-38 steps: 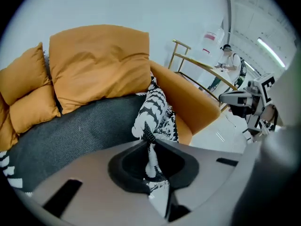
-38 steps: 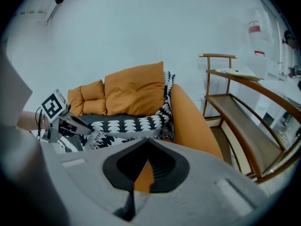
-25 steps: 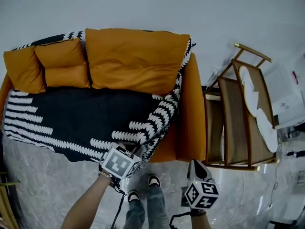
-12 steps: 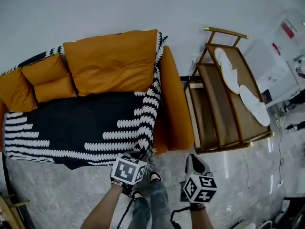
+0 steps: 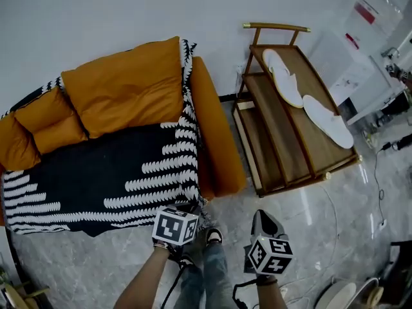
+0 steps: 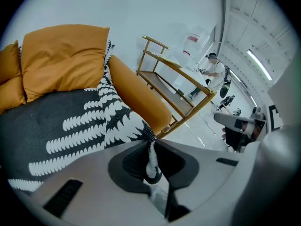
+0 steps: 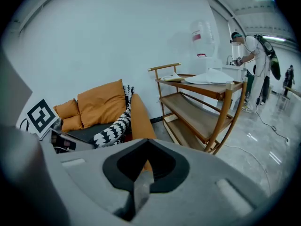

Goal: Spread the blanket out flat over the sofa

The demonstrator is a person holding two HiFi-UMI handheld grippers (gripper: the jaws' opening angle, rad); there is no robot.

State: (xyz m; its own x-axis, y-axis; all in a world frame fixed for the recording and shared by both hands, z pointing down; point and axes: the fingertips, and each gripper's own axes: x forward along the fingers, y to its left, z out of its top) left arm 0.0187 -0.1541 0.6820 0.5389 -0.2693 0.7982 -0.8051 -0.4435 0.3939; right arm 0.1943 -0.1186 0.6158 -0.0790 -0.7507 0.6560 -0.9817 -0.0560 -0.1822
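Note:
A black blanket [image 5: 96,166] with white leaf-like stripes covers the seat of the orange sofa [image 5: 215,150] and runs up its back beside the right armrest. My left gripper [image 5: 190,210] is at the sofa's front right corner. It is shut on the blanket's fringed corner [image 6: 151,160], which hangs between its jaws in the left gripper view, where the blanket [image 6: 61,121] stretches away to the left. My right gripper [image 5: 260,217] hangs over the floor to the right of the sofa, apart from it. Its jaws are shut on nothing [image 7: 143,145].
Orange cushions [image 5: 122,85] lean on the sofa's back. A wooden shelf rack [image 5: 290,134] stands close to the right armrest, with white slippers [image 5: 283,76] on top. Cables [image 5: 376,172] trail on the glossy floor. A person [image 7: 251,65] works at the far right.
The head view has swung to the right, so the sofa sits further left in it. My left gripper still holds the corner, and the blanket's right edge lies straighter along the armrest.

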